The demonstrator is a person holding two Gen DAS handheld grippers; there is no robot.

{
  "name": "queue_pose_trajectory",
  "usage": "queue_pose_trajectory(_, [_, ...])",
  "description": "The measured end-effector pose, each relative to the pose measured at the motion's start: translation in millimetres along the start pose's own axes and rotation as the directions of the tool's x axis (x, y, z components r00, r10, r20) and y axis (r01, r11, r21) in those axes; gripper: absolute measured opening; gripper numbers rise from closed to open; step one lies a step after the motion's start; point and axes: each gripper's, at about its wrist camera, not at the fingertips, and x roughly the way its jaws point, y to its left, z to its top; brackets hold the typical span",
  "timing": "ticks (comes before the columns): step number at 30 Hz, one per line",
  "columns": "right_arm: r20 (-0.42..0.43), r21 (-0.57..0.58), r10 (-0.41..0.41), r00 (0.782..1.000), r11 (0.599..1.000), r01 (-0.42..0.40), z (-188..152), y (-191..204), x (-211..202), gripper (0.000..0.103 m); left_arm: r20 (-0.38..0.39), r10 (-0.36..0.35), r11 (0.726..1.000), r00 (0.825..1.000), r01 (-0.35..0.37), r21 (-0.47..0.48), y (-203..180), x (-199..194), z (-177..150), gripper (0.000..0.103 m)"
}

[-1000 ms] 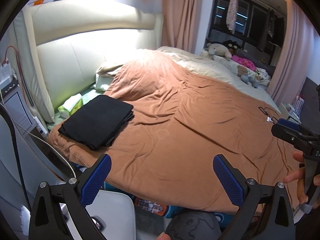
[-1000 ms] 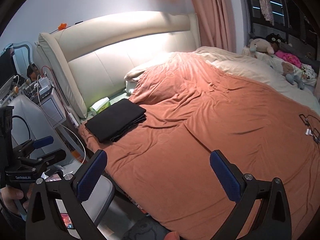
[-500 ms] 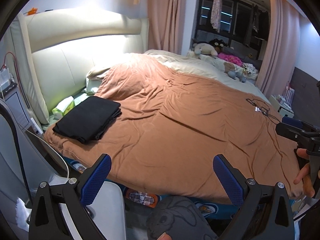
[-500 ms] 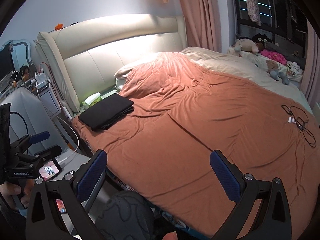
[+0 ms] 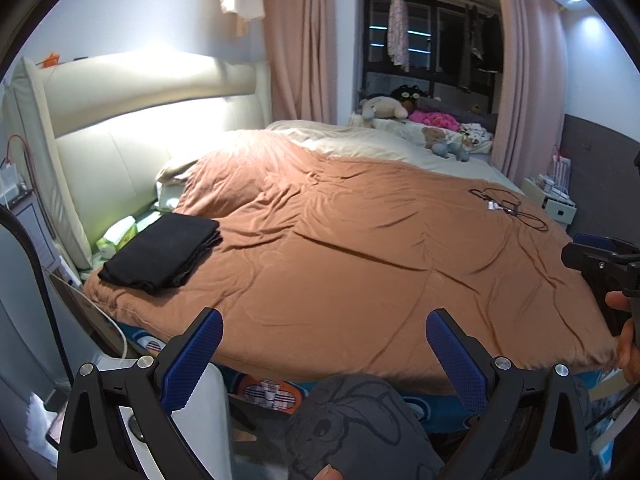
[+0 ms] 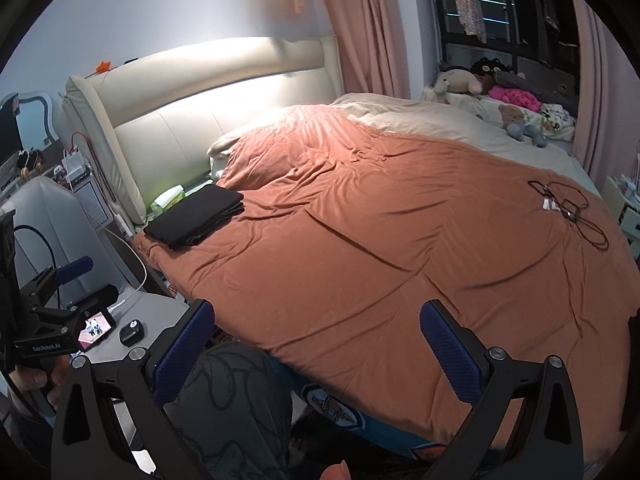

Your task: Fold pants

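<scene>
Folded black pants (image 5: 160, 254) lie at the bed's (image 5: 360, 280) head-end corner. Both grippers, left (image 5: 324, 354) and right (image 6: 316, 344), have drawn back past the near edge, spread wide and empty. The folding looks finished.

Only legible text: "GenRoboLAI", approximately, printed white on the left gripper (image 6: 60, 280) body, seen in right wrist view.

Bed (image 5: 360, 280) w/ brown duvet; folded black pants (image 5: 162, 254) near headboard; cable (image 5: 508, 208) far side.
</scene>
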Motion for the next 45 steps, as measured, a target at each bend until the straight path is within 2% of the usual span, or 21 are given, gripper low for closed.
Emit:
queue_pose_trajectory(9, [0.021,0.017,-0.052,0.998,0.998,0.052,-27.5,-7.7,-21.0,0.103,0.027,-0.03,0.999,0.999,0.03,0.012,-32.0,-11.0,-14.4,0.102])
queue_pose_trajectory(20, [0.042,0.015,-0.083,0.996,0.996,0.082,-60.5,-8.5,-31.1,0.103,0.051,-0.026,1.0,0.998,0.026,-0.006,-42.6,-17.1,-28.5,0.102])
queue_pose_trajectory(29, [0.06,0.036,-0.092,0.994,0.995,0.09,-67.4,-16.6,-38.3,0.103,0.04,-0.019,1.0,0.999,0.02,-0.016,-45.5,-12.3,-28.7,0.102])
queue_pose_trajectory(33, [0.063,0.045,-0.083,0.995,0.996,0.081,-73.1,-18.8,-36.3,0.103,0.052,0.008,1.0,0.999,-0.008,-0.003,-48.2,-17.8,-30.5,0.102])
queue_pose_trajectory(45, [0.062,0.053,-0.078,0.995,0.996,0.074,-79.1,-21.5,-41.1,0.103,0.037,-0.004,1.0,0.999,0.005,-0.014,-47.8,-19.5,-36.3,0.103])
